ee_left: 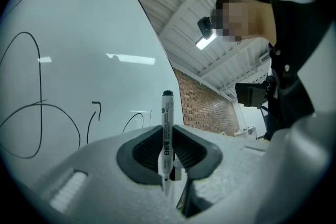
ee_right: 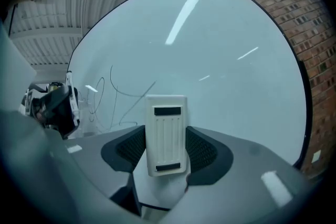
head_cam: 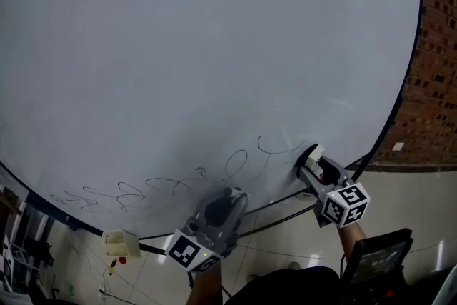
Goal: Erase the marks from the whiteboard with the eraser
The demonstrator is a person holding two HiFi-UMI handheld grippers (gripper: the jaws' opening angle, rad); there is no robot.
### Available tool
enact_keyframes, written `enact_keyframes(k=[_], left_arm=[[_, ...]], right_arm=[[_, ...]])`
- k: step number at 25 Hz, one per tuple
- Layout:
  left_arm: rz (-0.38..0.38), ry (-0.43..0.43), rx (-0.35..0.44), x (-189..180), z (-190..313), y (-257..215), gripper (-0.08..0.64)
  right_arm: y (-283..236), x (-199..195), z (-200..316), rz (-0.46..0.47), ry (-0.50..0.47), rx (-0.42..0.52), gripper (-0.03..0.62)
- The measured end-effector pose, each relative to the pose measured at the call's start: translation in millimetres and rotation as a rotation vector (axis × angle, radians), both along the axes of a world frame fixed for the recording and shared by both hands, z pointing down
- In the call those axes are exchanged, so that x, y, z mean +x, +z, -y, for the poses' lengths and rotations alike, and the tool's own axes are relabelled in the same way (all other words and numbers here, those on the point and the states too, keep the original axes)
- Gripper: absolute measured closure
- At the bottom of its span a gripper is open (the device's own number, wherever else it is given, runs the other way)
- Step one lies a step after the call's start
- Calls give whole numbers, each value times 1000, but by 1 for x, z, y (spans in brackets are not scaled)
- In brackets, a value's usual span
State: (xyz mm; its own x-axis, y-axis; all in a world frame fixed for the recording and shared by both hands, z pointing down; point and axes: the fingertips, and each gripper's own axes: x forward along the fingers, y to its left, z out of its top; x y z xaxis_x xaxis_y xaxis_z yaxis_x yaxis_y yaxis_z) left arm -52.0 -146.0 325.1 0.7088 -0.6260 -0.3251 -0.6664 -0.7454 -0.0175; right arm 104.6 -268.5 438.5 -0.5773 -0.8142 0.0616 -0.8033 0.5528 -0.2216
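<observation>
A large whiteboard fills the head view, with thin black scribbles along its lower edge. My right gripper is shut on a white eraser, which sits at the board's lower right, at the right end of the marks. My left gripper is shut on a white marker pen with a black cap, held just below the board's lower edge. Black loops show on the board in the left gripper view.
A brick wall borders the board on the right. The board's dark frame runs along the lower edge. A small beige box sits below the frame at the left. A dark device is at the lower right over a tiled floor.
</observation>
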Motion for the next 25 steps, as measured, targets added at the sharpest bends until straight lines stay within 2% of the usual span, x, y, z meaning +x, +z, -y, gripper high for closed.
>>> enact_keyframes(k=[4,10,14,21,25], left_arm=[[14,17,1,-2,-4,0,503],[20,33,-3,-11,-11,1,503],[3,30,6,-20,-15,-1,503],[-30,8,22,-37,-18,-2,503],[-41,-3,23,-43,-17,-2,503]], right_arm=[[27,1,0,3,12,-46,353],[9,1,-1,22,47,-60,353],[-51,-4,-1,17,57,25,353],[-183,-17,-11,47,54,256,353],[-212,-18,-13,66,53,321,353]])
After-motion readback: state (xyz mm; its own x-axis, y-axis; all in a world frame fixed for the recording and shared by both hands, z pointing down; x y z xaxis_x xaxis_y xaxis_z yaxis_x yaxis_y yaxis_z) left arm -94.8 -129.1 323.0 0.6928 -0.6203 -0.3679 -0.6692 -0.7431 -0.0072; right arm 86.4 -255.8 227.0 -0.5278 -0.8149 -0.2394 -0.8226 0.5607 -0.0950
